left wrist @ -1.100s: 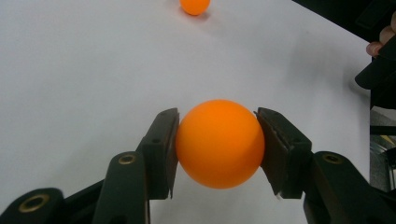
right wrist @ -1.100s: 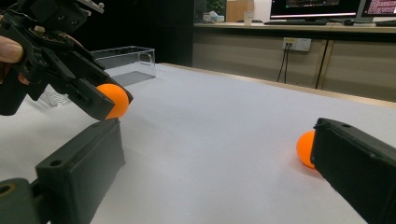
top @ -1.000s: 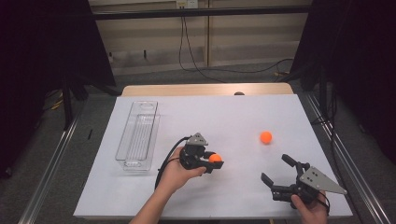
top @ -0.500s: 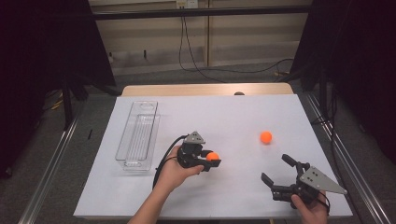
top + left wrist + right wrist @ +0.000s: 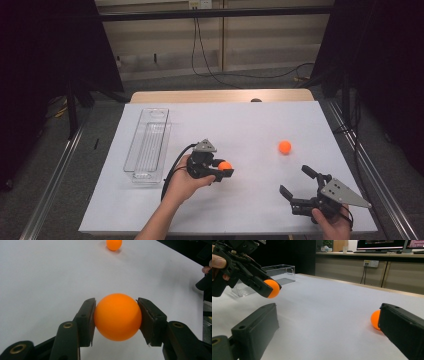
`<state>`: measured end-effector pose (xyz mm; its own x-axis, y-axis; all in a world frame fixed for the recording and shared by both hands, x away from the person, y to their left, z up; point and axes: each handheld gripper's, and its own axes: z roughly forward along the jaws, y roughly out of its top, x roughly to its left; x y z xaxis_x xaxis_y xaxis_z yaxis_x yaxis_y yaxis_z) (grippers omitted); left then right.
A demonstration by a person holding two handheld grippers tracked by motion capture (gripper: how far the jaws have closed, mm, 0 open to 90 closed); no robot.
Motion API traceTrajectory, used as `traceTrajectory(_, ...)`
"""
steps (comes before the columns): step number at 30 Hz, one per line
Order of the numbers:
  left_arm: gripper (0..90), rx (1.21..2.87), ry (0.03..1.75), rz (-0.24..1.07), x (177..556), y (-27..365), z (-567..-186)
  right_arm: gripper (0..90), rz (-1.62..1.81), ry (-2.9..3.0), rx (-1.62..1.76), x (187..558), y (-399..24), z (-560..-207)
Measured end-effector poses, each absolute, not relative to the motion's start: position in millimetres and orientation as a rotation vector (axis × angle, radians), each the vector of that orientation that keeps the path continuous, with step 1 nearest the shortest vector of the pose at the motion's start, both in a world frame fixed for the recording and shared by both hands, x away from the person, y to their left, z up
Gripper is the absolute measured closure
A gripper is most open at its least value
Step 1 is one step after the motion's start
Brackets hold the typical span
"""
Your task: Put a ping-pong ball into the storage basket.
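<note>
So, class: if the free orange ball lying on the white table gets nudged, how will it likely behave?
The loose ball is round and smooth, so it would probably roll off freely across the flat table. It looks like a light, hollow ball, so a slight touch may send it far. Nothing nearby would stop it.

Two orange balls (image 5: 225,165) (image 5: 284,146); one clear tray (image 5: 148,145); two grippers (image 5: 223,172) (image 5: 296,183)
</note>
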<state>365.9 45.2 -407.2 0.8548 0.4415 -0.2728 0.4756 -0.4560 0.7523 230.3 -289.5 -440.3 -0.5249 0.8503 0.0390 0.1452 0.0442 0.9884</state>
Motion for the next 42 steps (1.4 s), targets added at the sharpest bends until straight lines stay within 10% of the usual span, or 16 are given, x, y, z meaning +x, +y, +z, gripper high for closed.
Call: traceTrajectory(42,50.6,2.089,0.716,-0.019,374,67,-395,2.7,1.525,1.734,1.020,231,-290,-441)
